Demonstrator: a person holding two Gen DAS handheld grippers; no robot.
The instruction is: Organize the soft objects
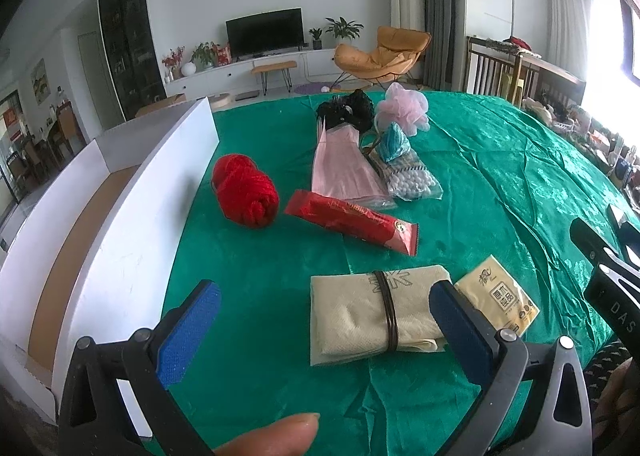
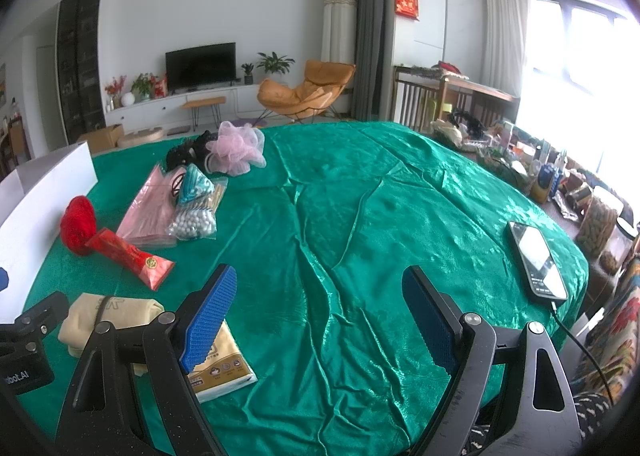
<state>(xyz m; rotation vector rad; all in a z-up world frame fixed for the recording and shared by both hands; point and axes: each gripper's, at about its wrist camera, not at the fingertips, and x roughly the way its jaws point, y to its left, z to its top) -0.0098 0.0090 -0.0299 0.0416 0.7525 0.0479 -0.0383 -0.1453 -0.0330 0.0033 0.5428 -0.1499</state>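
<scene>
The folded cloth (image 1: 372, 316), cream and bound by a dark band (image 1: 389, 312), lay on the green cover (image 1: 500, 175) just ahead of the left gripper (image 1: 324, 332), its right end behind the right fingertip (image 1: 456, 320). A tissue pack (image 1: 498, 300) lay just right of that fingertip, beside the cloth. The left gripper's fingers were spread wide and held nothing; a thumb (image 1: 276, 434) showed at the bottom edge.

Farther ahead of the left fingers lay a red packet (image 1: 352, 221), and beyond it a red yarn ball (image 1: 245, 189) toward the left finger's side. Past these sat a pink bag (image 1: 344, 167), a clear bag (image 1: 412, 179) filled with white beads, a teal bundle (image 1: 394, 141) on top of it, a black item (image 1: 348, 109) and a pink mesh puff (image 1: 404, 105).

Left of the left finger stood a white box (image 1: 132, 191), open at the top; its brown floor (image 1: 80, 240) was in sight with nothing seen on it.

The right gripper (image 2: 320, 320) hovered over bare cover, fingers spread wide and empty. The tissue pack (image 2: 224, 364) lay partly behind its left finger (image 2: 208, 320), the cloth (image 2: 116, 312) farther left. A phone (image 2: 536, 260) with a cable lay right of the right finger.
</scene>
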